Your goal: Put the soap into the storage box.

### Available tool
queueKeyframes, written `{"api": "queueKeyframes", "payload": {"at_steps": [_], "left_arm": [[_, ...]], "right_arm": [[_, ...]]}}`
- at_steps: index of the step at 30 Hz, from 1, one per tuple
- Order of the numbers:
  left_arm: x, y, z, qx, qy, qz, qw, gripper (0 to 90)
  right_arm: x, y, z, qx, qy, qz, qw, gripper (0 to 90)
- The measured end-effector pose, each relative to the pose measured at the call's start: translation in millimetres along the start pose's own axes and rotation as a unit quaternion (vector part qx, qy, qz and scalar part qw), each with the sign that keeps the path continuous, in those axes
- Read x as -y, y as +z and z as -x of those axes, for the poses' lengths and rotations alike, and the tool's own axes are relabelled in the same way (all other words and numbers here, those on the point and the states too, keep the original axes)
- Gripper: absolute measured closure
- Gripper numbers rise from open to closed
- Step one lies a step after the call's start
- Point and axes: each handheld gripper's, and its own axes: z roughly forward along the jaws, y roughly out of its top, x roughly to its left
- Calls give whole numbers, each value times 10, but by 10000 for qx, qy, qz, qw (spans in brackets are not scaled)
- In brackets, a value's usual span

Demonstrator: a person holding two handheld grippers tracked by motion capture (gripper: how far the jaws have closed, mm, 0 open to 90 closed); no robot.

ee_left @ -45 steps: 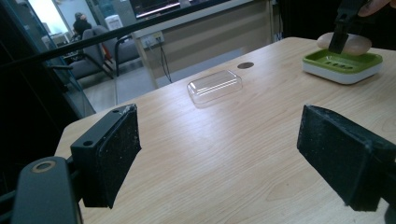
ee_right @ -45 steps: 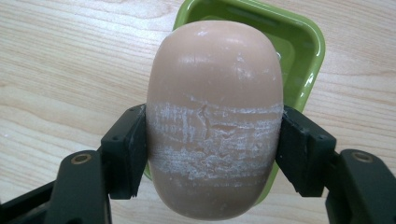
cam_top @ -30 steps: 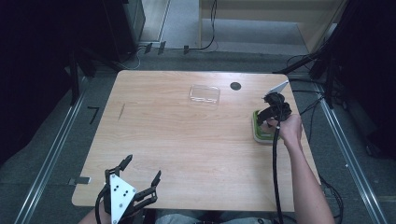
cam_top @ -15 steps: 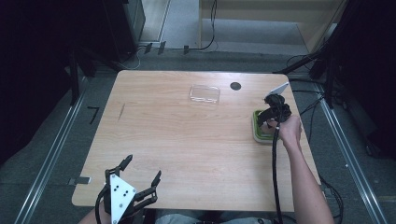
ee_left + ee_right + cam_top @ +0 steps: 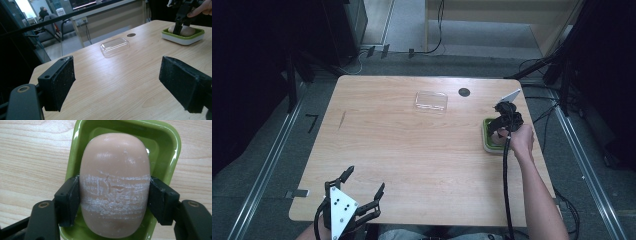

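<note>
A pale pink soap bar (image 5: 115, 170) lies in a green soap dish (image 5: 170, 145) near the table's right edge (image 5: 486, 144). My right gripper (image 5: 115, 197) points down into the dish, and its two black pads (image 5: 68, 200) press the bar's long sides, so it is shut on the soap. The high view has that gripper (image 5: 503, 121) over the dish, held by a hand. My left gripper (image 5: 365, 178) hovers at the table's near left corner, jaws wide open with nothing between them (image 5: 117, 80). The left gripper view also shows the dish (image 5: 183, 40) far off.
A clear plastic lid (image 5: 431, 101) lies flat at the back middle of the wooden table (image 5: 412, 150), also seen in the left gripper view (image 5: 114, 45). A small black round hole (image 5: 464, 92) sits to its right. Cables run along the floor behind the table.
</note>
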Motion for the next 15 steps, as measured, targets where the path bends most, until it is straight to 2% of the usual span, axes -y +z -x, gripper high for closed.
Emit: {"api": "queueKeyframes", "payload": {"at_steps": [15], "left_arm": [[2, 1, -2, -4, 1, 0, 10000, 139]], "right_arm": [[-8, 60, -15, 46, 11, -82, 10000, 341]]}}
